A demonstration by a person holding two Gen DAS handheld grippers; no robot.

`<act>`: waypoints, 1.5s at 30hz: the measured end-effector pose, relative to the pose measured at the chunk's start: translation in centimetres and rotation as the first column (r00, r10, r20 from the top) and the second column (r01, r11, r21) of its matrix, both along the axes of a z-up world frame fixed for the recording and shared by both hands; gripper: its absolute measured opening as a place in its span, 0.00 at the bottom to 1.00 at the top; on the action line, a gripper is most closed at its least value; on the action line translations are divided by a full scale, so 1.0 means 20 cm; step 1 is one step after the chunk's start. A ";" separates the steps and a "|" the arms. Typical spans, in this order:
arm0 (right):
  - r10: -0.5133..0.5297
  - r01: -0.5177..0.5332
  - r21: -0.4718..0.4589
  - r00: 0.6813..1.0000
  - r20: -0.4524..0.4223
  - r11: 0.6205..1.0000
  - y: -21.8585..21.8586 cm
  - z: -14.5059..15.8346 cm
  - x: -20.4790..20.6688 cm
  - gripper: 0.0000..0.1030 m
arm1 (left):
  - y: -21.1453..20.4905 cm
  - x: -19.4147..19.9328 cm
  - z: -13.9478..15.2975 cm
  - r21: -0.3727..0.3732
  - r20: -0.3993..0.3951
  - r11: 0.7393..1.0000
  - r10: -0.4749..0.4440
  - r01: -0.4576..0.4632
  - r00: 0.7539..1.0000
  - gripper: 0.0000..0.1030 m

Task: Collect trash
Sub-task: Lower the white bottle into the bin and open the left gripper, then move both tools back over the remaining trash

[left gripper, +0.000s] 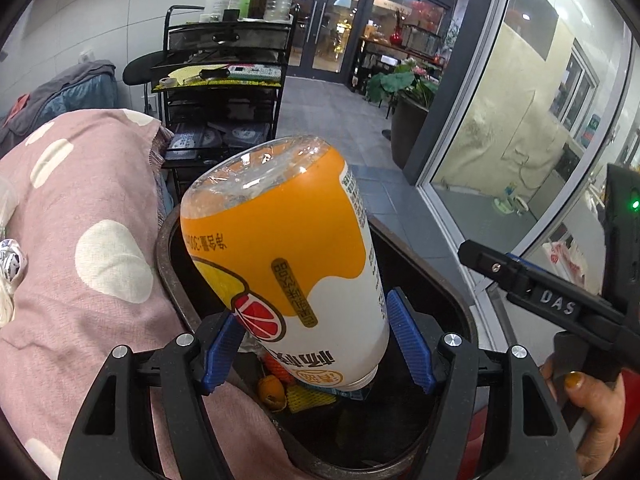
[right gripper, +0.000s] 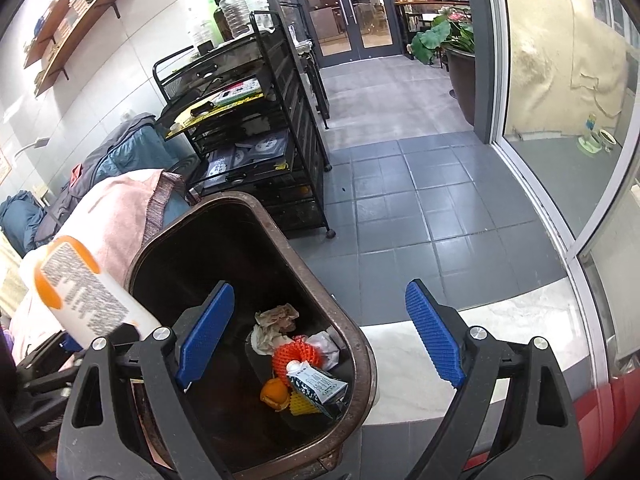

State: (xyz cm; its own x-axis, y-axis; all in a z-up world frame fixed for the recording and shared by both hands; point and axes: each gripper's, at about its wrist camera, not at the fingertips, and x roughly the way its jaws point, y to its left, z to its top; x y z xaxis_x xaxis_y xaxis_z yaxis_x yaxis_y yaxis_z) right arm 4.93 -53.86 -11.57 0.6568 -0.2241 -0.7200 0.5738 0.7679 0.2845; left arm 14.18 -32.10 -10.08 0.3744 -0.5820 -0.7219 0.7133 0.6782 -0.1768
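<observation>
A black wire cart [right gripper: 256, 120] topped with bottles [right gripper: 236, 12] stands at eleven o'clock, a potted plant [right gripper: 452, 52] at one o'clock, glass doors [right gripper: 352, 8] at twelve.

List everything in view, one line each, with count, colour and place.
bottle: one, orange and white label, between the left gripper's pads, over the bin
bin: one, dark brown, open, beside the cloth
carton: one, white and dark, in the bin
net sleeves: two, one orange, one yellow, in the bin
peel: one, orange, in the bin
paper: a few crumpled pieces, whitish, in the bin
cloth: one, pink with white dots, left of the bin
cart: one, black wire, behind the bin, bottles on top
plant: one, green, by the glass doors
left gripper: black, blue pads, shut on the bottle
right gripper: black, blue pads, open, empty, over the bin
hand: one, on the right gripper's handle
</observation>
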 end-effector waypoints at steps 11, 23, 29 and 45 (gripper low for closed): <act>-0.003 0.003 0.002 1.000 0.000 1.000 -0.01 0.00 0.00 0.84 | -0.01 0.01 -0.04 0.041 -0.005 0.999 0.001 -0.001 1.000 0.80; 0.011 -0.010 -0.029 0.999 0.042 1.000 0.02 0.10 0.01 0.88 | 0.14 -0.15 0.22 -0.057 0.165 0.998 0.034 -0.025 0.986 0.91; 0.064 -0.060 -0.055 0.995 0.071 0.997 0.10 0.16 0.04 0.88 | 0.25 -0.25 0.40 -0.088 0.299 0.995 0.073 -0.048 0.951 0.94; 0.328 -0.317 -0.108 0.938 0.110 0.942 0.56 0.29 0.33 0.89 | 0.78 -0.09 0.45 -0.093 0.302 0.949 0.315 -0.300 0.900 0.94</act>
State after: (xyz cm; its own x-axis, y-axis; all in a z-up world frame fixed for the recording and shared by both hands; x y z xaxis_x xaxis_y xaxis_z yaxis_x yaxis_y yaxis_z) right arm 11.50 -42.68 -5.85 0.7872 -0.0439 -0.6151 0.2558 0.9309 0.2609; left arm 12.45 -16.56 -1.11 0.7397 -0.4300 -0.5176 0.4941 0.8692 -0.0160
